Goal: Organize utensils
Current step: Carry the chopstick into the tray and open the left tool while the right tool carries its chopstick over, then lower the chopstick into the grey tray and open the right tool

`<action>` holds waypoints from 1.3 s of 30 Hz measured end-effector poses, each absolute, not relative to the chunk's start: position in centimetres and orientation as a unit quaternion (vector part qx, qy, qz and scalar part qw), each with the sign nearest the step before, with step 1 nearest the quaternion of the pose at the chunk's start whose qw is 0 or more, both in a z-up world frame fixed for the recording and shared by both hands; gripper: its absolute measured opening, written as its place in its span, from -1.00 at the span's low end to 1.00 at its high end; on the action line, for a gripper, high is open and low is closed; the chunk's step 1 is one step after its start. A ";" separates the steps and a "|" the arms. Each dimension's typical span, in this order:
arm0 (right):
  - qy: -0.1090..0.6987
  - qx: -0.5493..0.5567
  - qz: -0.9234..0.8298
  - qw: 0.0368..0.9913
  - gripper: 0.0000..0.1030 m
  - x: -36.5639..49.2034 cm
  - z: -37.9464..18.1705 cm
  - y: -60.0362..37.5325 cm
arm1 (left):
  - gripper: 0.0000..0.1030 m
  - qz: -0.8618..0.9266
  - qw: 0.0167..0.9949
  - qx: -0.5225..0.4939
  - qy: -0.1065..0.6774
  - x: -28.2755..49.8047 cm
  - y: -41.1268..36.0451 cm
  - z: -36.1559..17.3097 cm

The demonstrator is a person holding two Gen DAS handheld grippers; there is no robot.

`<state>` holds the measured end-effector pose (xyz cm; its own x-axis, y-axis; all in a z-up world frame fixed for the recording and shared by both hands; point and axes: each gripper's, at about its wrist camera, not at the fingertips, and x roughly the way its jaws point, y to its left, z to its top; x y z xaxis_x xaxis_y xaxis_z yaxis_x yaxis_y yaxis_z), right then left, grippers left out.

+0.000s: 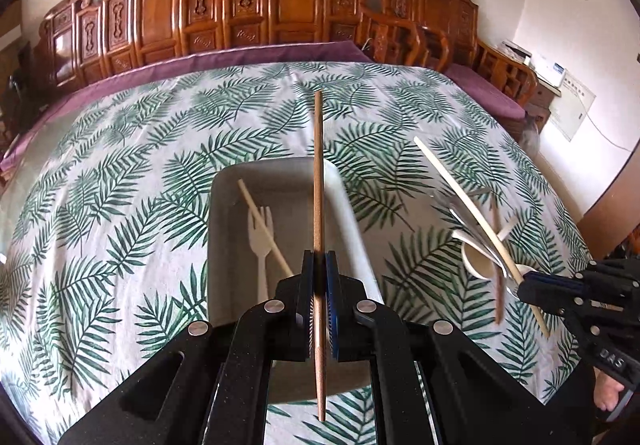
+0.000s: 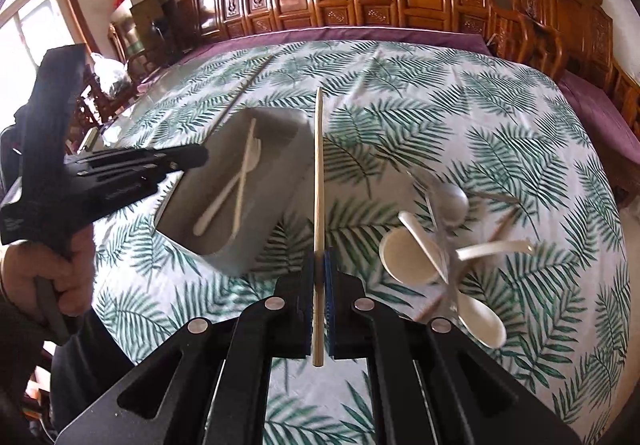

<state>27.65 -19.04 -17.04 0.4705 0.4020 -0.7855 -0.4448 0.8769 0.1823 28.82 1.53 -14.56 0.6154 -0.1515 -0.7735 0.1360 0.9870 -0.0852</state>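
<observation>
Your left gripper [image 1: 319, 277] clamps a brown chopstick [image 1: 318, 181] above the grey tray [image 1: 224, 229], ready to drop; your right gripper [image 2: 319, 273] pinches a pale chopstick [image 2: 319, 165] beside it; spoons [image 2: 408, 257] wait on the cloth

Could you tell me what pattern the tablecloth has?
Green palm fronds on a white tablecloth; clearest in the right wrist view.

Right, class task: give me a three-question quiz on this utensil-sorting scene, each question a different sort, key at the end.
1. True or false: the left gripper holds a brown chopstick.
2. What lies in the grey tray? A) fork and chopstick B) metal spoon C) nothing
3. Fill in: the right gripper holds a pale ____.

Key: 1 true; 2 A; 3 chopstick.
</observation>
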 end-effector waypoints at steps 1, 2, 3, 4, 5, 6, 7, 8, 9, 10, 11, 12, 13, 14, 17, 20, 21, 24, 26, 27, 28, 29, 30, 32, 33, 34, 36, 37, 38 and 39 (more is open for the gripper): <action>0.451 -0.024 0.249 0.857 -0.88 27.8 -16.9 -18.6 | -0.91 -0.079 0.898 -0.010 0.433 28.9 1.7 -14.7; 0.450 -0.025 0.250 0.857 -0.88 27.8 -16.8 -18.2 | -0.91 -0.078 0.897 -0.010 0.434 29.0 1.9 -14.9; 0.450 -0.026 0.251 0.857 -0.88 27.9 -16.8 -17.9 | -0.91 -0.077 0.897 -0.009 0.435 29.1 2.0 -15.1; 0.450 -0.027 0.252 0.856 -0.88 28.0 -16.7 -17.4 | -0.91 -0.077 0.897 -0.009 0.436 29.2 2.1 -15.3; 0.450 -0.028 0.253 0.856 -0.88 28.1 -16.7 -17.1 | -0.91 -0.077 0.896 -0.009 0.437 29.2 2.2 -15.4; 0.450 -0.029 0.254 0.856 -0.88 28.2 -16.7 -16.8 | -0.91 -0.076 0.895 -0.009 0.439 29.3 2.3 -15.7; 0.450 -0.029 0.255 0.855 -0.88 28.3 -16.7 -16.5 | -0.91 -0.075 0.895 -0.010 0.440 29.5 2.5 -15.8; 0.451 -0.028 0.256 0.855 -0.88 28.3 -16.7 -16.3 | -0.91 -0.076 0.894 -0.011 0.441 29.6 2.7 -15.9; 0.451 -0.028 0.257 0.854 -0.88 28.4 -16.7 -16.1 | -0.91 -0.076 0.894 -0.012 0.441 29.6 2.8 -16.1; 0.452 -0.029 0.257 0.854 -0.88 28.4 -16.7 -15.8 | -0.91 -0.076 0.894 -0.012 0.442 29.7 2.9 -16.2; 0.452 -0.030 0.258 0.853 -0.88 28.4 -16.8 -15.6 | -0.91 -0.076 0.894 -0.012 0.442 29.9 2.9 -16.3; 0.453 -0.030 0.257 0.853 -0.88 28.5 -16.8 -15.5 | -0.91 -0.076 0.893 -0.014 0.443 29.9 3.0 -16.3; 0.454 -0.030 0.257 0.852 -0.88 28.6 -16.9 -15.3 | -0.91 -0.077 0.892 -0.015 0.444 29.9 3.1 -16.5; 0.455 -0.031 0.257 0.852 -0.88 28.7 -16.9 -15.1 | -0.91 -0.077 0.892 -0.014 0.445 30.0 3.2 -16.6; 0.457 -0.030 0.256 0.851 -0.88 29.0 -17.1 -14.7 | -0.90 -0.074 0.892 -0.013 0.445 29.8 3.6 -16.7; 0.458 -0.030 0.258 0.850 -0.88 29.2 -17.2 -14.0 | -0.90 -0.073 0.893 -0.017 0.444 29.6 4.1 -16.6; 0.458 -0.031 0.259 0.850 -0.88 29.2 -17.2 -13.7 | -0.90 -0.072 0.894 -0.019 0.443 29.4 4.3 -16.5; 0.460 -0.031 0.262 0.848 -0.88 29.5 -17.5 -12.8 | -0.90 -0.070 0.896 -0.021 0.438 28.9 5.1 -16.2; 0.463 -0.028 0.264 0.846 -0.88 29.9 -17.7 -11.9 | -0.90 -0.067 0.898 -0.022 0.435 28.6 5.8 -15.9; 0.465 -0.027 0.265 0.844 -0.88 30.1 -17.8 -11.5 | -0.90 -0.066 0.899 -0.021 0.433 28.4 6.0 -15.8; 0.467 -0.023 0.265 0.843 -0.88 30.4 -18.0 -11.0 | -0.90 -0.063 0.900 -0.021 0.431 28.1 6.5 -15.5; 0.469 -0.021 0.266 0.842 -0.88 30.6 -18.1 -10.6 | -0.90 -0.062 0.901 -0.021 0.429 28.0 6.8 -15.4; 0.472 -0.017 0.266 0.840 -0.88 30.8 -18.3 -10.1 | -0.90 -0.060 0.902 -0.021 0.428 27.9 7.1 -15.2; 0.476 -0.015 0.266 0.838 -0.88 31.1 -18.6 -9.2 | -0.90 -0.057 0.903 -0.022 0.425 27.6 7.8 -14.9; 0.478 -0.016 0.265 0.838 -0.88 31.2 -18.8 -8.8 | -0.90 -0.055 0.904 -0.021 0.423 27.4 8.1 -14.7; 0.479 -0.016 0.264 0.837 -0.88 31.4 -19.0 -8.4 | -0.90 -0.052 0.905 -0.021 0.421 27.2 8.5 -14.5; 0.482 -0.012 0.264 0.836 -0.88 31.6 -19.3 -7.8 | -0.90 -0.049 0.907 -0.020 0.418 26.9 9.0 -14.2; 0.484 -0.009 0.263 0.834 -0.88 31.8 -19.5 -7.5 | -0.90 -0.047 0.907 -0.019 0.417 26.9 9.3 -14.2; 0.485 -0.008 0.262 0.834 -0.88 32.0 -19.6 -7.3 | -0.90 -0.045 0.908 -0.017 0.417 26.7 9.5 -14.2; 0.486 -0.007 0.261 0.834 -0.88 32.1 -19.8 -7.1 | -0.90 -0.043 0.908 -0.016 0.417 26.7 9.7 -14.2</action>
<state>32.08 -7.12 -19.77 0.3912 0.4284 -0.8145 -0.4412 0.8640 0.2425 26.72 9.70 -14.24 0.6487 -0.0910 -0.7556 0.0647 0.9958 -0.0643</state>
